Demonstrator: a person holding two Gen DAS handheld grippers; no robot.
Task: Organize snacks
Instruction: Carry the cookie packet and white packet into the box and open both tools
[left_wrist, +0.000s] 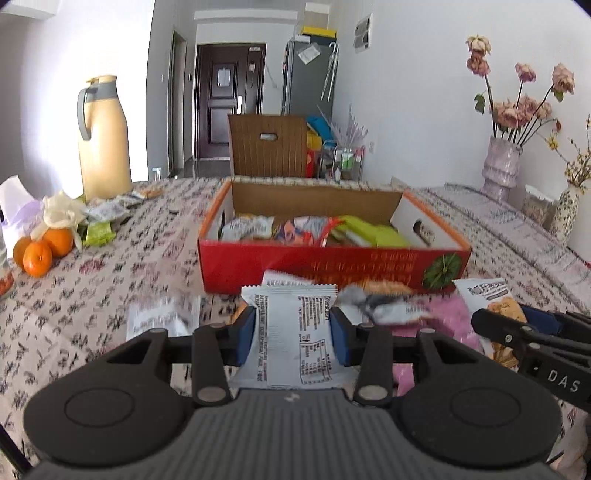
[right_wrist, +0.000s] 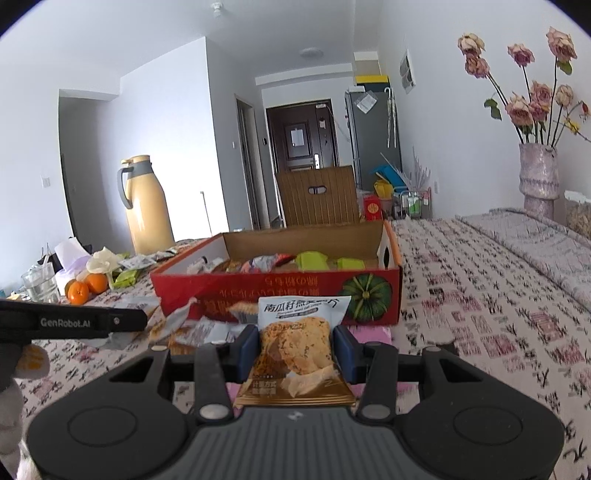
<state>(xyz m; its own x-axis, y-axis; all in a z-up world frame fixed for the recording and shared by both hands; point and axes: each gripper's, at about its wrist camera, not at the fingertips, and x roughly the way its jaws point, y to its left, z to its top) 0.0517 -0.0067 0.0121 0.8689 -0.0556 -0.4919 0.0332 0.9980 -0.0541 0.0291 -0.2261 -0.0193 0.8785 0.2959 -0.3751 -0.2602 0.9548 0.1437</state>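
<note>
Two snack packets are in hand: the left gripper (left_wrist: 293, 334) is clamped across a white packet (left_wrist: 291, 332), the right gripper (right_wrist: 295, 349) across a cracker packet (right_wrist: 297, 343), both held just short of the red box (left_wrist: 332, 264), which is already partly filled. Such packets look light, crinkly and slippery, with brittle contents I'd guess, so a gentle pinch across the flat middle suits best.

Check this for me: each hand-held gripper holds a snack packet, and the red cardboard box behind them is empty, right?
Not quite. The red cardboard box already holds several snack packets, as the left wrist view shows. The rest stands: the left hand-held gripper and right hand-held gripper each hold a packet.
</note>
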